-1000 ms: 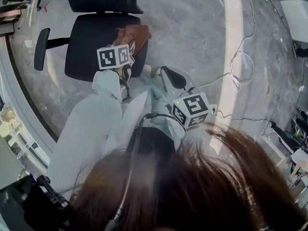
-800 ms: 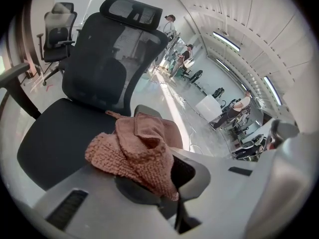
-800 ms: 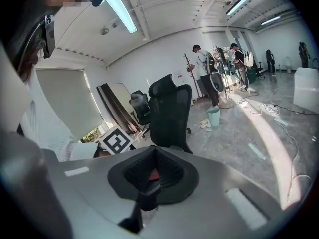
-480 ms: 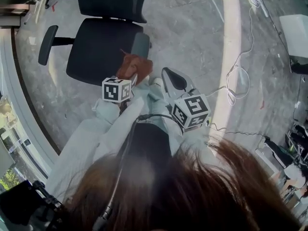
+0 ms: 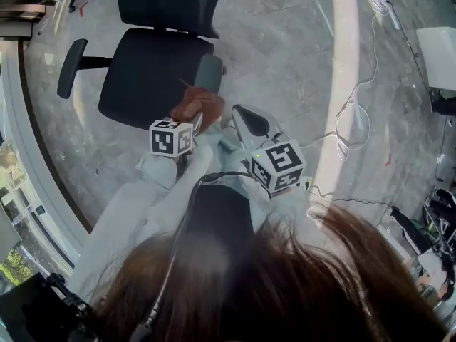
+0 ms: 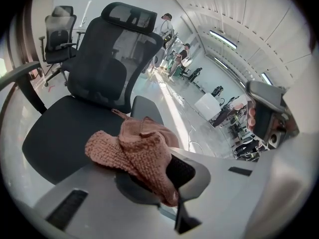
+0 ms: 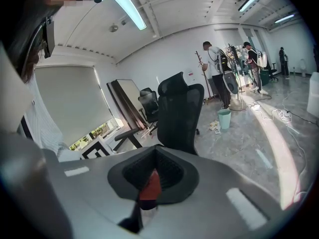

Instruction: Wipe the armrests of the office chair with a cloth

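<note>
A black office chair stands ahead of me, with a grey right armrest and a black left armrest. My left gripper is shut on a crumpled pink knitted cloth at the near end of the right armrest. In the left gripper view the cloth drapes over the jaws of the left gripper, and the armrest shows just behind it; contact cannot be made out. My right gripper hangs shut beside the left one, off the chair. The right gripper looks toward another chair.
Loose white cables lie on the grey floor to the right, and a white box stands at the far right. People stand in the background near a teal bucket. Another chair stands behind.
My left gripper has drawn the cloth back along the right armrest toward me, uncovering the grey pad. The right gripper has barely moved.
</note>
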